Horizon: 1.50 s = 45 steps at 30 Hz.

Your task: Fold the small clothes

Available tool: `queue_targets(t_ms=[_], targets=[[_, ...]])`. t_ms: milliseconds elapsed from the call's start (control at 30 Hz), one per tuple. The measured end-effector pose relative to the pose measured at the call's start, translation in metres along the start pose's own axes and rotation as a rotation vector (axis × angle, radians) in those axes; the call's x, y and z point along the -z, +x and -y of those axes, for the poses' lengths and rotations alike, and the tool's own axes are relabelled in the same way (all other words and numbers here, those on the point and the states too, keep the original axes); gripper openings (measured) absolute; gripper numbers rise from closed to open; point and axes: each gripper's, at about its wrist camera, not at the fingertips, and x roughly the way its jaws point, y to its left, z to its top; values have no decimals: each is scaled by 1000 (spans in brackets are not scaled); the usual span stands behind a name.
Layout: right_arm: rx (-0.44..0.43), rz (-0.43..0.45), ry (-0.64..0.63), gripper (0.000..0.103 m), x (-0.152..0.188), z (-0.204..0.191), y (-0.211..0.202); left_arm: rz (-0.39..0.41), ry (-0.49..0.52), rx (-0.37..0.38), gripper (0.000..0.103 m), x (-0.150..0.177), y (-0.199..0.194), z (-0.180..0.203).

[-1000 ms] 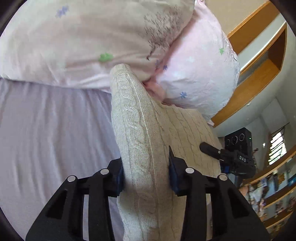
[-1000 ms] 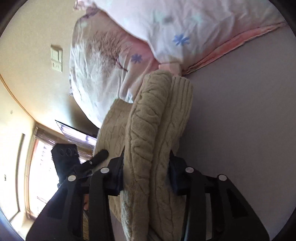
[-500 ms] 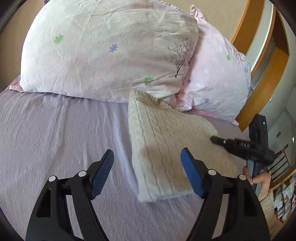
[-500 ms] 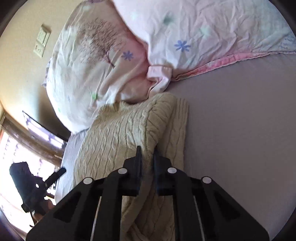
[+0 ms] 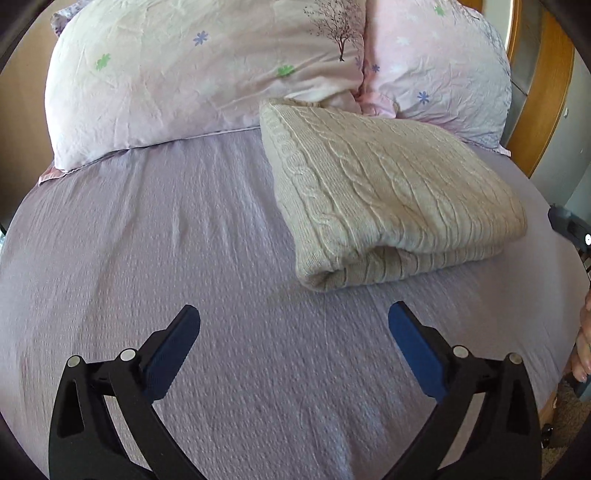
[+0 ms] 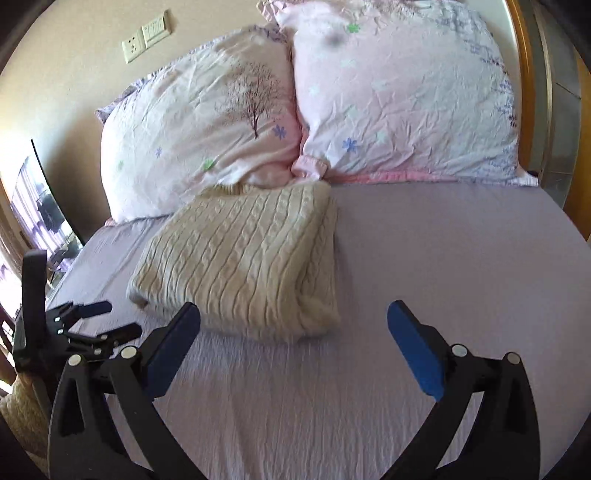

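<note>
A cream cable-knit sweater [image 5: 380, 192] lies folded into a thick rectangle on the lilac bed sheet [image 5: 177, 258], its far end against the pillows. It also shows in the right wrist view [image 6: 247, 262]. My left gripper [image 5: 293, 314] is open and empty, held back from the sweater's near edge. My right gripper [image 6: 293, 314] is open and empty, also short of the sweater's near edge. The left gripper shows at the left of the right wrist view [image 6: 110, 319].
Two pink flowered pillows [image 5: 207, 70] [image 5: 439, 62] lean at the head of the bed. A wooden frame [image 5: 543, 96] runs along the right. Wall switches [image 6: 147, 35] are above the pillows. A hand [image 5: 583, 343] shows at the right edge.
Both grippers have let go of the sweater, opened wide and drawn back from it. The sweater now rests folded on the sheet.
</note>
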Motion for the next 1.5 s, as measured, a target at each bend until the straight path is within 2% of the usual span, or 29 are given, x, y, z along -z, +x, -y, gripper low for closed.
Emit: queue_targets(t_ms=[133,367,467,567,700,1500], targets=[[47,-82,-50,101,19,-17,25,-14,-6,17,102,7,8,2],[121,-138,-101,101,28,-42,54,-25,37,-69,102,10,12,12],[132,-190,-95,101,30,-40,62,-25,26,-68,102,10,12,9],[132,-187,-87,101,32,-40,60,-25,27,-69,102,10,12,9],[175,-208,-134,101,33,-48,64,-25,26,-69,102,10,12,9],[171,-210,-131,101,32,-46,63,-25,25,-70,102,10,12,8]])
